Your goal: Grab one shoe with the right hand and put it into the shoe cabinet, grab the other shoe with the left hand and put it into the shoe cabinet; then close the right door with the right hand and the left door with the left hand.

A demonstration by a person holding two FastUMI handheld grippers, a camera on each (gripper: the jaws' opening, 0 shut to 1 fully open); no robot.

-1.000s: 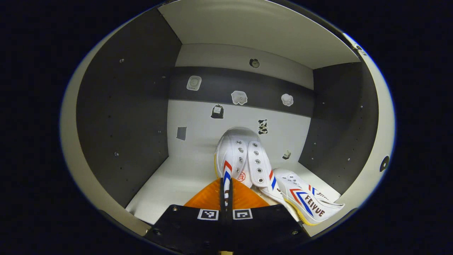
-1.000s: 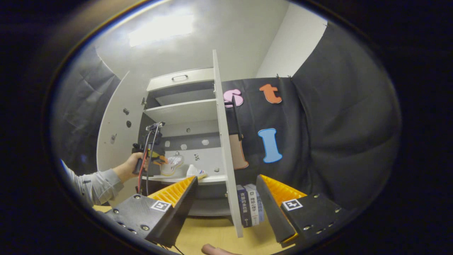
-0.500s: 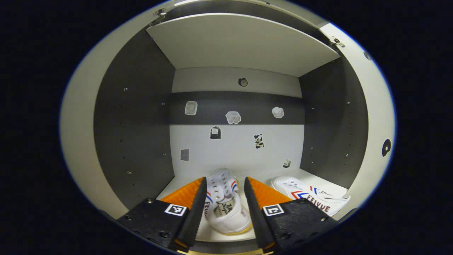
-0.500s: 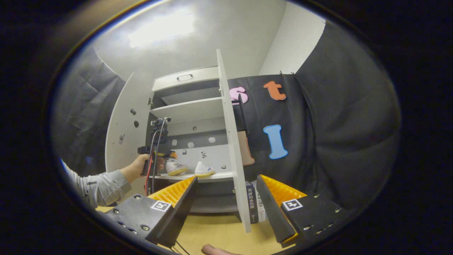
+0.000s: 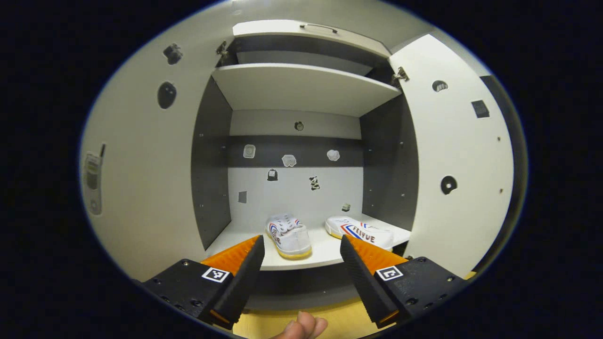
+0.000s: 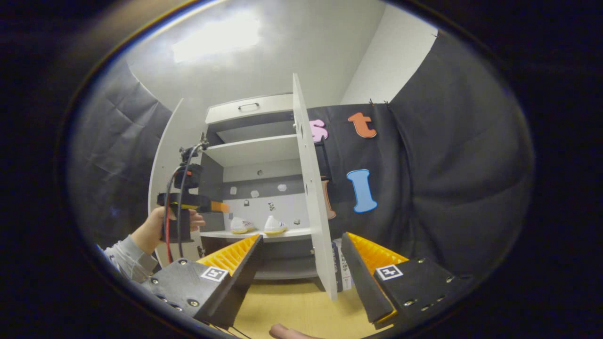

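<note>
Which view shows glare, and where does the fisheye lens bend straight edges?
Right gripper view: a bright glare patch washes out the ceiling; the open right door leans. Left gripper view: even light, both shoes sharp, and the left door bows outward.

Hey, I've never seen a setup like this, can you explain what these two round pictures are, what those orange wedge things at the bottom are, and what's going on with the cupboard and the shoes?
A person holds a two-finger tool, a hand-held gripper, in each hand, with a wide-angle camera on each.

The orange wedges are each tool's own fingers. The left gripper view looks past the left hand-held gripper, open and empty, into the shoe cabinet. Two white shoes sit on its lower shelf: the left shoe and the right shoe.

The right gripper view is from farther back. The right hand-held gripper is open and empty too. It also shows the person's hand holding the other tool.

Both doors, the left door and the right door, stand open.
</note>
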